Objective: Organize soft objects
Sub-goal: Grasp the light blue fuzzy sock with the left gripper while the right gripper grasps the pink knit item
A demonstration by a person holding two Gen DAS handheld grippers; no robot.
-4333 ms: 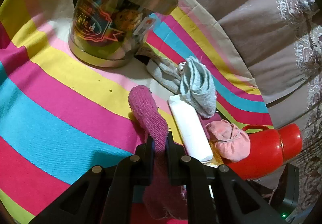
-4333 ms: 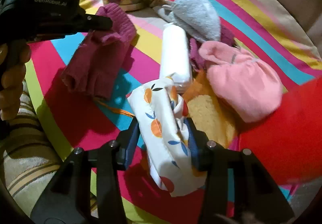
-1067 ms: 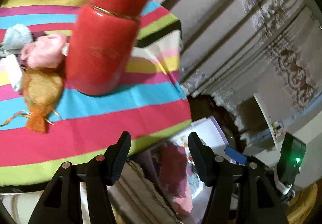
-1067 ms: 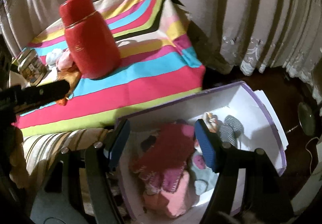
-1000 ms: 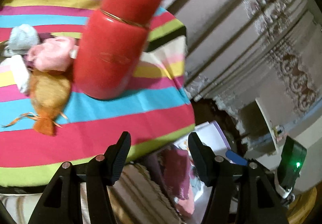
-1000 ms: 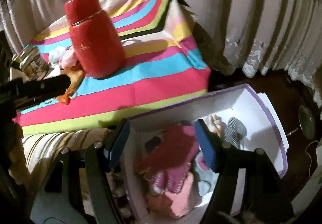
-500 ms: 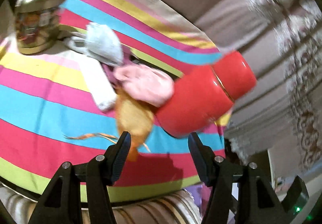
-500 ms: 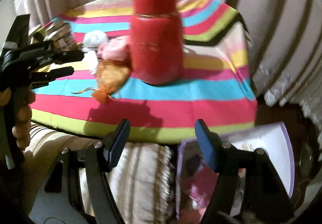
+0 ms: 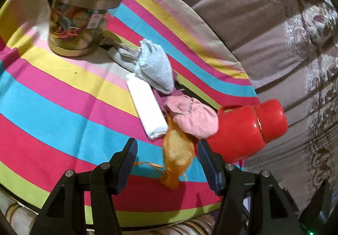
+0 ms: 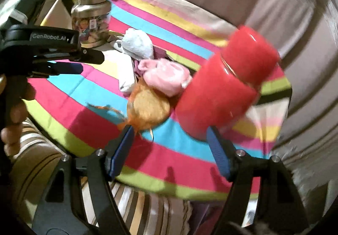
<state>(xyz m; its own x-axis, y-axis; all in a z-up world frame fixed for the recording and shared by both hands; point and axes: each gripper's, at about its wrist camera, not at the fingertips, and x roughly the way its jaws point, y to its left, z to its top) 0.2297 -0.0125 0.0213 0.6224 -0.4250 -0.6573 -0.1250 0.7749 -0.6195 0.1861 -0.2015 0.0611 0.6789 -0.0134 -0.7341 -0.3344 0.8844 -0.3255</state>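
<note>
On the striped tablecloth [image 9: 52, 112] lies a heap of soft things: a grey-blue sock [image 9: 154, 68], a white cloth roll [image 9: 147, 108], a pink cloth [image 9: 194, 116] and an orange mesh pouch [image 9: 179, 150]. My left gripper [image 9: 168, 150] is open just above the table's near edge, and the pouch lies loose on the cloth between and ahead of its fingers. In the right wrist view my right gripper [image 10: 169, 135] hovers over the near edge, jaws opening, nothing in them; the orange pouch [image 10: 147, 108] lies just beyond. The left gripper [image 10: 93, 63] shows at the left, open.
A red thermos [image 9: 249, 129] stands right beside the heap, close to my right finger [image 10: 217, 150]. A metal-lidded jar [image 9: 82, 15] stands at the far left. A striped cushion [image 10: 147, 203] lies below the table edge. Curtains [image 9: 274, 23] hang behind.
Both grippers swung from the box on the floor back over the table. The glove and patterned cloth they held earlier are gone from their jaws; the box is out of view.
</note>
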